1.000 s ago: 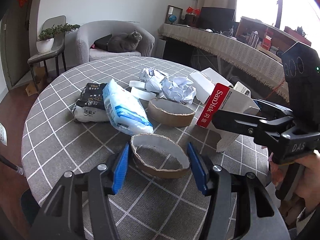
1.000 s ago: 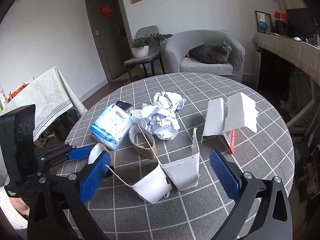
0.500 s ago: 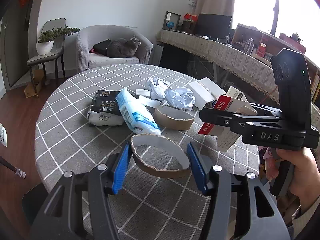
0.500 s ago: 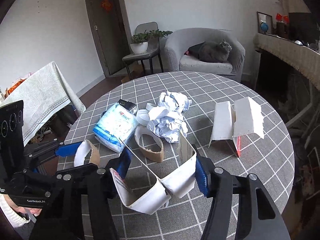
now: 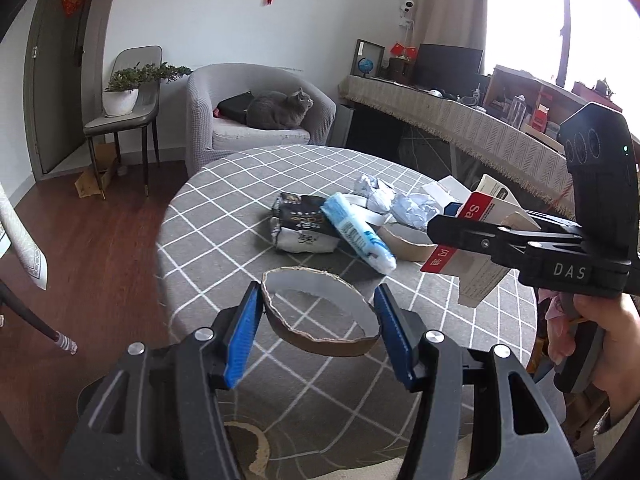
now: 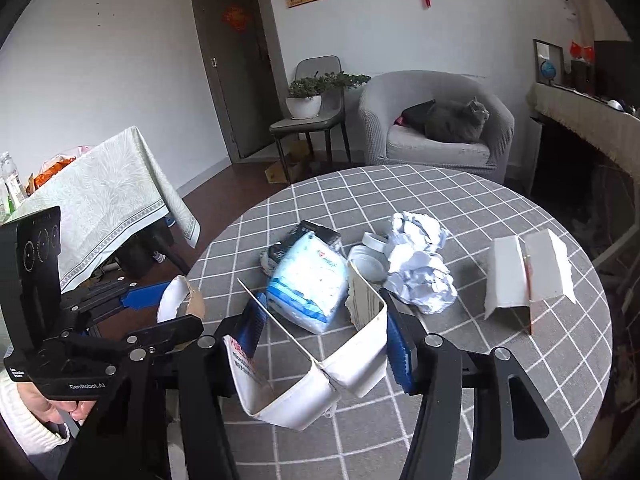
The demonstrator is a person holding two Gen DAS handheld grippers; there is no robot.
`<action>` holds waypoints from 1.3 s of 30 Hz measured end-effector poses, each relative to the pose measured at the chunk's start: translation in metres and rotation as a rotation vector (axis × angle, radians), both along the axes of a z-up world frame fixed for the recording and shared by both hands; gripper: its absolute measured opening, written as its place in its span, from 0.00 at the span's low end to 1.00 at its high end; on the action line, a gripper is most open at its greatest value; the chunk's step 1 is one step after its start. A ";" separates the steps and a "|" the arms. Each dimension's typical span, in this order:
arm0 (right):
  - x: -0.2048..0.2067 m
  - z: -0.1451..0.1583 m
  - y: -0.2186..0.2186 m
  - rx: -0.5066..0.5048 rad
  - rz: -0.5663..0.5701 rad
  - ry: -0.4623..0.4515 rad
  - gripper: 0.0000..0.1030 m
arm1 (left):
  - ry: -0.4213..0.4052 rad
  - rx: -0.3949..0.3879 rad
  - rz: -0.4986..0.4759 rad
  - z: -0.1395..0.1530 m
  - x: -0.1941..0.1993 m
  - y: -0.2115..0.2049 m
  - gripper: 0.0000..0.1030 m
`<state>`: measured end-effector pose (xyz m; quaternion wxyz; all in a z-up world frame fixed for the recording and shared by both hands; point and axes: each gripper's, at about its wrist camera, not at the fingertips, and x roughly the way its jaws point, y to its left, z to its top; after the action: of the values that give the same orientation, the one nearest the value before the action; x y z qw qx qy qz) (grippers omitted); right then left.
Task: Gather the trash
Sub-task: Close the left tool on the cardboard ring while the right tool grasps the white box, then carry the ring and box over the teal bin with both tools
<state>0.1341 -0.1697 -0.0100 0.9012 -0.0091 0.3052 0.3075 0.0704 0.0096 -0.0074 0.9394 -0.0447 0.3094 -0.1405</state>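
Two grippers each hold a piece of trash up over the round table [image 6: 540, 360]. The right gripper [image 6: 320, 336] is clamped on a torn white box [image 6: 340, 364], the bigger piece, whose long side sticks out ahead of the pads. The left gripper [image 5: 318, 318] squeezes a cardboard ring [image 5: 320, 312], its long way stretched from pad to pad. More trash lies ahead in the middle of the table: a blue pack [image 6: 308, 284], crumpled paper [image 6: 420, 272], another torn box [image 6: 528, 276]. No bin shows in either view, so I cannot tell which hand is nearer to one
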 end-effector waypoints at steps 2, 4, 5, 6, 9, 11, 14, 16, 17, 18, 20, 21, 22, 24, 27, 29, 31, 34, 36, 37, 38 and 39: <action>-0.001 0.002 0.014 0.004 0.027 -0.008 0.55 | 0.002 0.010 0.019 -0.001 -0.003 0.014 0.58; -0.001 0.006 0.028 0.016 0.045 -0.015 0.55 | 0.010 0.012 0.042 -0.003 -0.004 0.029 0.58; -0.001 0.007 0.034 0.025 0.053 -0.017 0.55 | 0.016 0.012 0.053 -0.004 -0.004 0.037 0.58; 0.000 0.008 0.041 0.037 0.062 -0.018 0.55 | 0.024 0.011 0.064 -0.006 -0.005 0.045 0.58; 0.002 0.009 0.062 0.072 0.088 -0.004 0.55 | 0.053 0.017 0.100 -0.014 -0.005 0.070 0.58; 0.003 0.008 0.080 0.075 0.107 0.008 0.55 | 0.078 0.020 0.122 -0.022 -0.006 0.087 0.58; 0.003 0.004 0.108 0.074 0.141 0.027 0.55 | 0.120 0.029 0.148 -0.035 -0.007 0.111 0.58; 0.003 0.002 0.126 0.076 0.164 0.041 0.55 | 0.150 0.037 0.164 -0.046 -0.009 0.124 0.58; 0.004 0.001 0.135 0.077 0.174 0.048 0.55 | 0.168 0.039 0.172 -0.052 -0.009 0.131 0.58; 0.004 -0.001 0.145 0.075 0.183 0.055 0.55 | 0.187 0.039 0.178 -0.057 -0.010 0.137 0.58; 0.004 -0.006 0.163 0.061 0.193 0.073 0.55 | 0.219 0.043 0.195 -0.070 -0.013 0.149 0.58; 0.004 -0.009 0.172 0.056 0.200 0.085 0.55 | 0.235 0.048 0.204 -0.076 -0.014 0.155 0.58; 0.005 -0.013 0.180 0.048 0.206 0.098 0.55 | 0.249 0.054 0.209 -0.083 -0.015 0.158 0.58; 0.006 -0.020 0.198 0.028 0.215 0.121 0.55 | 0.286 0.063 0.221 -0.093 -0.015 0.169 0.58; 0.006 -0.030 0.220 -0.003 0.231 0.148 0.55 | 0.348 0.048 0.246 -0.112 -0.017 0.188 0.58; 0.005 -0.034 0.231 -0.014 0.239 0.163 0.55 | 0.387 0.052 0.257 -0.124 -0.019 0.197 0.58; 0.005 -0.040 0.242 -0.027 0.244 0.176 0.55 | 0.419 0.046 0.268 -0.136 -0.020 0.207 0.58; 0.008 -0.050 0.261 -0.045 0.257 0.204 0.55 | 0.481 0.029 0.273 -0.157 -0.020 0.219 0.58; 0.007 -0.062 0.277 -0.060 0.282 0.229 0.55 | 0.519 0.030 0.267 -0.171 -0.023 0.222 0.58; 0.006 -0.067 0.283 -0.072 0.290 0.240 0.55 | 0.541 0.026 0.263 -0.179 -0.024 0.223 0.58; 0.006 -0.073 0.289 -0.084 0.298 0.253 0.55 | 0.567 0.020 0.260 -0.188 -0.025 0.225 0.58; 0.006 -0.078 0.295 -0.091 0.304 0.265 0.55 | 0.591 0.016 0.256 -0.195 -0.027 0.226 0.58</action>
<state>0.1397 0.1253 -0.0878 0.7952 -0.0551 0.4296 0.4244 0.0437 0.2359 -0.2022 0.8193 -0.1150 0.5617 0.0003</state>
